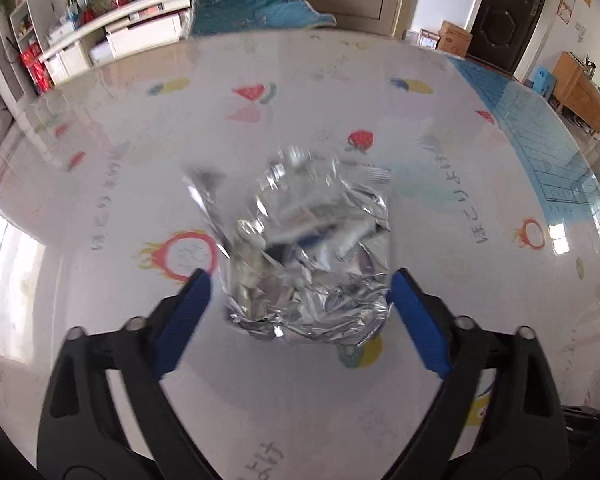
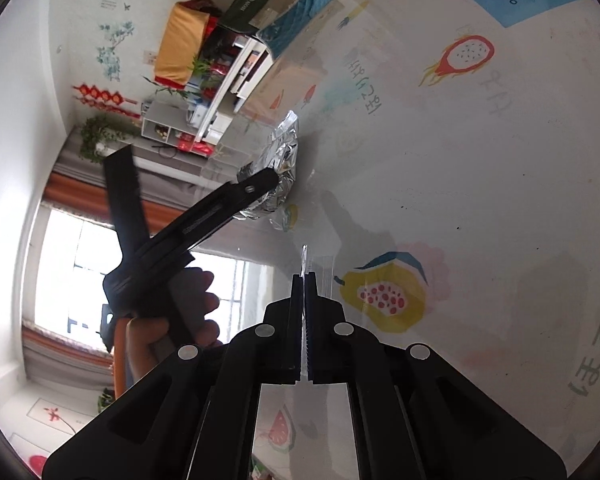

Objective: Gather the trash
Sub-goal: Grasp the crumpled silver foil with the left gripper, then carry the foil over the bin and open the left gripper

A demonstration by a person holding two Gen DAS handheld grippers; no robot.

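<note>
A crumpled silver foil bag [image 1: 306, 256] stands open on the fruit-print mat [image 1: 440, 152], with scraps of trash inside it. My left gripper [image 1: 298, 284] is open, its blue pads on either side of the bag's lower part. The bag also shows in the right wrist view [image 2: 282, 160], with the left gripper [image 2: 260, 184] against it. My right gripper [image 2: 305, 280] is shut on a thin clear plastic piece [image 2: 320, 270] and holds it above the mat, short of the bag.
The mat [image 2: 480, 160] covers the floor. White shelves [image 1: 112, 36] and a blue folded cloth [image 1: 256, 10] stand at its far edge. A dark door [image 1: 508, 12], cardboard boxes [image 1: 452, 38] and a wooden desk [image 1: 580, 88] are at the far right.
</note>
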